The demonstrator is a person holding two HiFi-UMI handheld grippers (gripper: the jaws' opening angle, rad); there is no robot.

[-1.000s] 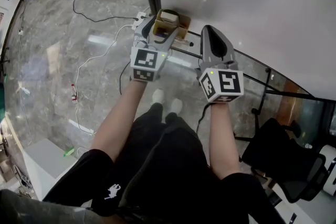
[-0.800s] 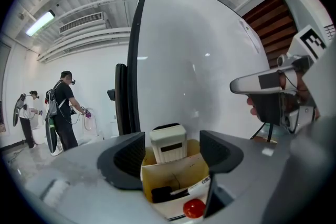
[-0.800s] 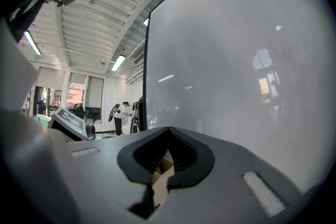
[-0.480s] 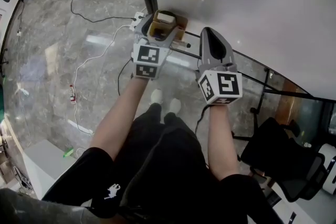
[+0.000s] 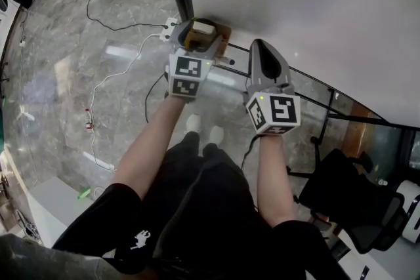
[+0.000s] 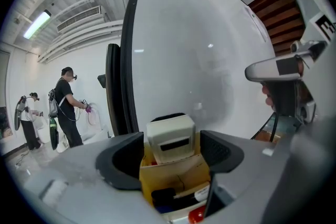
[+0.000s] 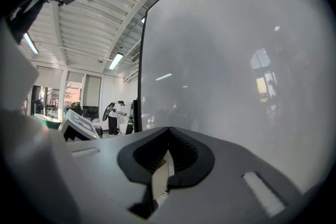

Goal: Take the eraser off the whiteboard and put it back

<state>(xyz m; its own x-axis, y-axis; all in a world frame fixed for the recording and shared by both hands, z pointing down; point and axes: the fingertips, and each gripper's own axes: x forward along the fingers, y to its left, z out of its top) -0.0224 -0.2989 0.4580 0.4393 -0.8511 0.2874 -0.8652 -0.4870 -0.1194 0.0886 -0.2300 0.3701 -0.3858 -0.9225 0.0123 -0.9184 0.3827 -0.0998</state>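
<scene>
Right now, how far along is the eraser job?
Done: unclear. The eraser stands in the cardboard box at the foot of the whiteboard, so it is either not yet taken or already returned. In hand: the left gripper straddles it, jaws open, narrow gaps showing. The right gripper is shut and empty. Left: grip it or back away.

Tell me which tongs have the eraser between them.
The left tongs: they stand apart on either side of the cream block eraser in its yellow cardboard box. The right tongs are closed on nothing.
</scene>
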